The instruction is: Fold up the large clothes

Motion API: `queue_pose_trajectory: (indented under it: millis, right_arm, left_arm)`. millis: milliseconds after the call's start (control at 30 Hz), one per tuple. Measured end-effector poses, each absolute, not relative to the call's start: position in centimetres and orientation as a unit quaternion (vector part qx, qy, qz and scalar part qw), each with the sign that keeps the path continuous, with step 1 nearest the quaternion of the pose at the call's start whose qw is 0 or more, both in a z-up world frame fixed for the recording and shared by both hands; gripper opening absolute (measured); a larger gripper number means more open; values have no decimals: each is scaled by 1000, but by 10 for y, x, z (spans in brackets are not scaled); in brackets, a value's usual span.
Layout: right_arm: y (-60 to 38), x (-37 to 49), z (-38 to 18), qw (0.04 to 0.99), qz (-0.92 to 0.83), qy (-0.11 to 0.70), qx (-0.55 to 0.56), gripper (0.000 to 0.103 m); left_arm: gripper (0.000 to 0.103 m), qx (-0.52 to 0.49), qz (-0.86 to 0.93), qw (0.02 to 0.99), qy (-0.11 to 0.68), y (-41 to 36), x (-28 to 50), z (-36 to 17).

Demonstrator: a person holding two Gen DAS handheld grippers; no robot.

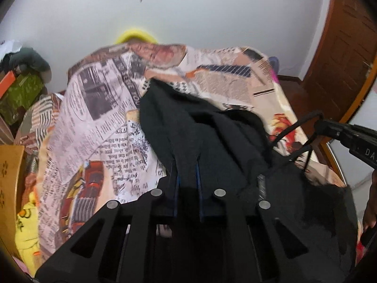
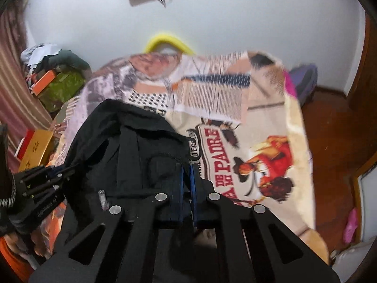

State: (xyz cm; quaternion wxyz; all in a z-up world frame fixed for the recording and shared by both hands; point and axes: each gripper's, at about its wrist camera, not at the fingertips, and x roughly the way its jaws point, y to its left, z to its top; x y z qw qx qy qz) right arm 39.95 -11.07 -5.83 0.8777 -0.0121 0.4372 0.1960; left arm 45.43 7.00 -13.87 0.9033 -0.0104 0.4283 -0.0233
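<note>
Both grippers point(image 1: 187, 167) point(image 2: 187, 165) on black garment point(image 1: 188, 127)

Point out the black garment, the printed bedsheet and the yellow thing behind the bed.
black garment point(image 1: 200, 127), left wrist view, upper folds
printed bedsheet point(image 2: 259, 108), right wrist view, bare patch
yellow thing point(image 2: 165, 39), right wrist view, top curve

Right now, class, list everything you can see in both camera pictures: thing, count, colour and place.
garment: one, black, on the bedspread, pinched by both grippers
bedspread: one, newspaper print with red figures, covering the bed
yellow item: one, behind the bed by the white wall
boxes: several, orange, green and gold, heaped left of the bed
door: one, brown wood, right
floor: brown, right of the bed
left gripper: black, blue pads, shut on the garment
right gripper: black, blue pads, shut on the garment
</note>
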Motion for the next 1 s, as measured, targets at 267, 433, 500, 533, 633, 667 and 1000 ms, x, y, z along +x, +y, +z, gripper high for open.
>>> queue_pose_trajectory:
  millis: [267, 433, 500, 533, 633, 667, 1000]
  right_arm:
    - [-120, 335, -30, 873, 225, 431, -33, 5]
    - [-118, 305, -43, 854, 247, 454, -55, 6]
    - [-117, 298, -53, 842, 258, 471, -56, 7]
    - [-118, 293, -57, 837, 260, 478, -59, 9]
    - [-115, 288, -70, 817, 262, 508, -76, 13]
    - [-114, 287, -73, 811, 263, 516, -81, 13]
    - [-94, 298, -40, 837, 273, 462, -104, 43]
  left_arm:
    - [9, -16, -58, 902, 427, 63, 385, -109]
    - [9, -22, -57, 895, 441, 66, 366, -119]
    - [9, -24, -55, 892, 447, 68, 363, -127]
    - [9, -23, -56, 892, 449, 68, 361, -130]
    - [9, -13, -52, 892, 449, 68, 357, -137]
    - [9, -12, -51, 892, 448, 68, 356, -139]
    - [10, -34, -63, 897, 436, 79, 359, -144]
